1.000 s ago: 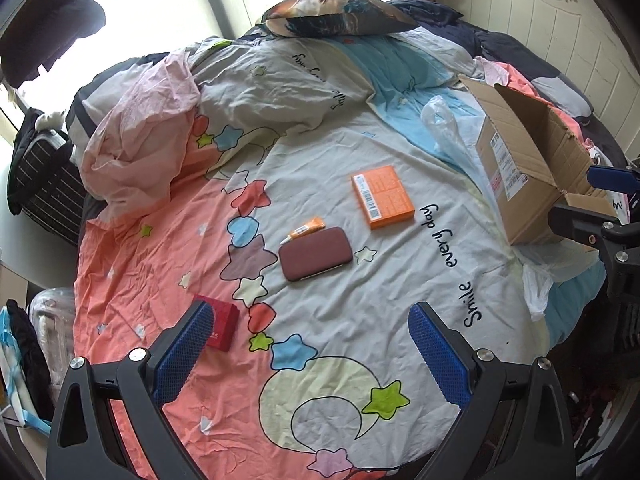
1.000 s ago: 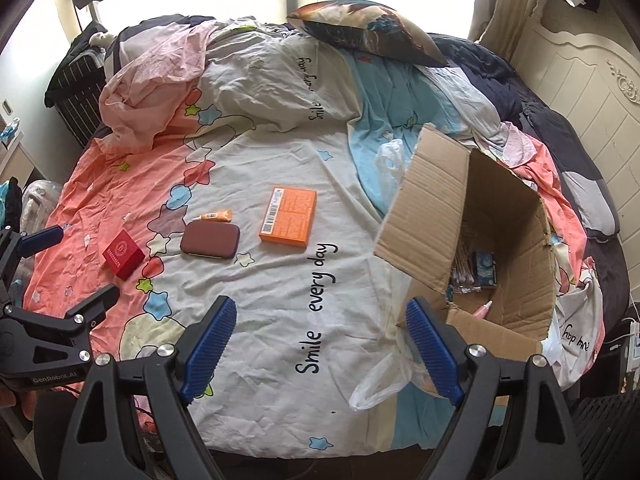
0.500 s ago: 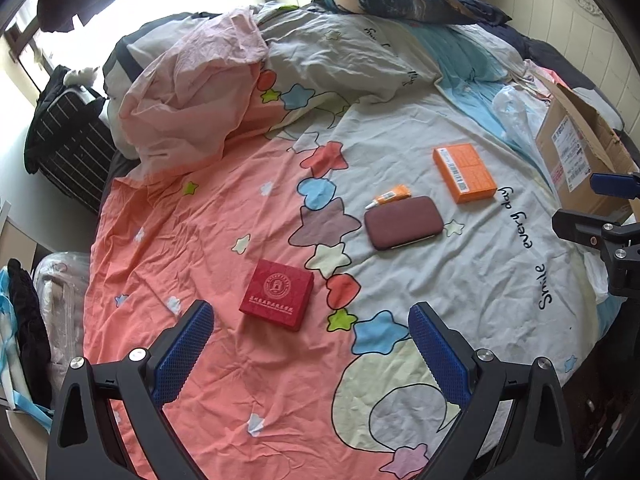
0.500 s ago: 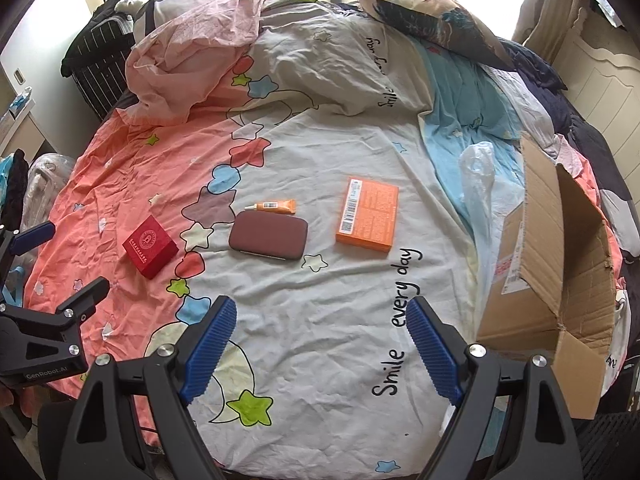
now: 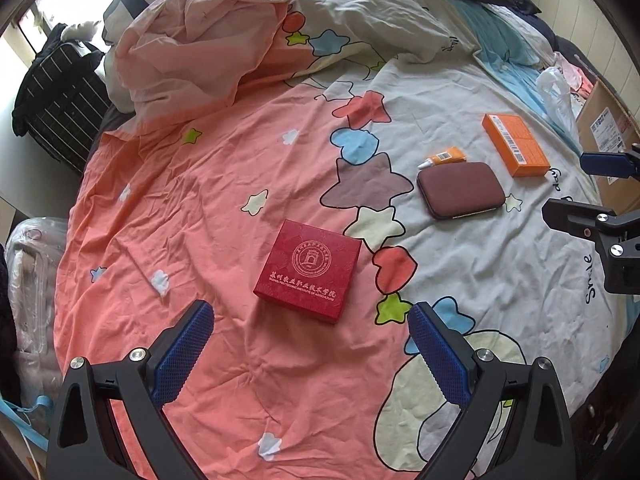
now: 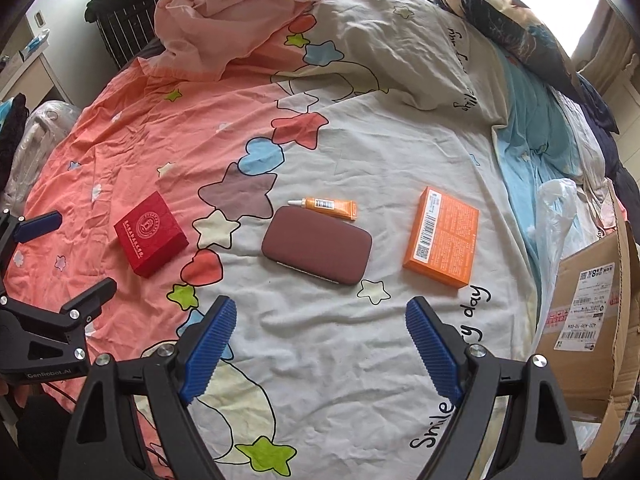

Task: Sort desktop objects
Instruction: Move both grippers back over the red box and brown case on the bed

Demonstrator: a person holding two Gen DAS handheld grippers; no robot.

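Note:
A red square box (image 5: 309,270) lies on the pink part of the bedsheet, just ahead of my open, empty left gripper (image 5: 310,330); it also shows in the right wrist view (image 6: 151,234). A maroon case (image 6: 317,250) lies just ahead of my open, empty right gripper (image 6: 320,320), with a small orange tube (image 6: 326,206) behind it and an orange box (image 6: 442,237) to its right. The case (image 5: 461,190), tube (image 5: 443,158) and orange box (image 5: 515,145) show at the right of the left wrist view.
An open cardboard box (image 6: 592,320) stands at the bed's right edge, with a clear plastic bag (image 6: 554,216) beside it. A crumpled pink sheet (image 5: 200,36) and a pillow (image 6: 512,36) lie at the far side. A dark striped bag (image 5: 60,92) stands left of the bed.
Both grippers have swung left and come closer to the bed. The red box now sits between the left fingers' line, the maroon case before the right. The cardboard box slid to the view's edge.

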